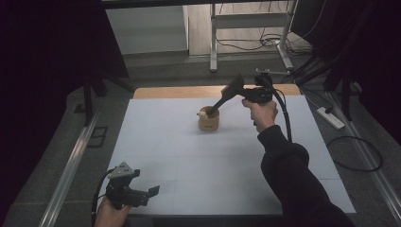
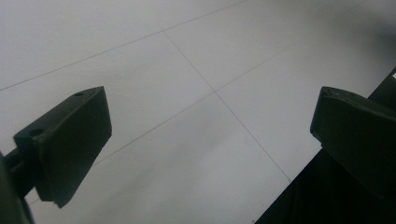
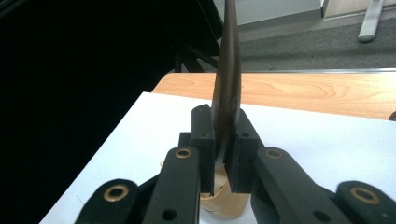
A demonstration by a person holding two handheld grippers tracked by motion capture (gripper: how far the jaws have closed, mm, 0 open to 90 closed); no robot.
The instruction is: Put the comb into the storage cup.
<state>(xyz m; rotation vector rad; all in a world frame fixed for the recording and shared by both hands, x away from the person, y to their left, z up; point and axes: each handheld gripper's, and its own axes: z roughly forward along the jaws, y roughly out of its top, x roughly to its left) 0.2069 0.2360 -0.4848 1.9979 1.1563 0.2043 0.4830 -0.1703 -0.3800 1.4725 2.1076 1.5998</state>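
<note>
Idle, jaws wide, left gripper [image 1: 142,196]; clamped spatula [image 1: 226,95] in right gripper [image 1: 236,90], angled down into cup [image 1: 208,120].

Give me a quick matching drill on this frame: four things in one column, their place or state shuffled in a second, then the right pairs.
Things:
1. left gripper
2. right gripper
3. wooden cup
4. dark spatula

Place or state:
A. stands mid-table on the white sheet
B. jaws wide open with nothing between them, near the table's front edge
C. handle end lowered to the cup's mouth, blade end raised
D. jaws clamped on a thin dark blade

Pairs: 1-B, 2-D, 3-A, 4-C
</note>
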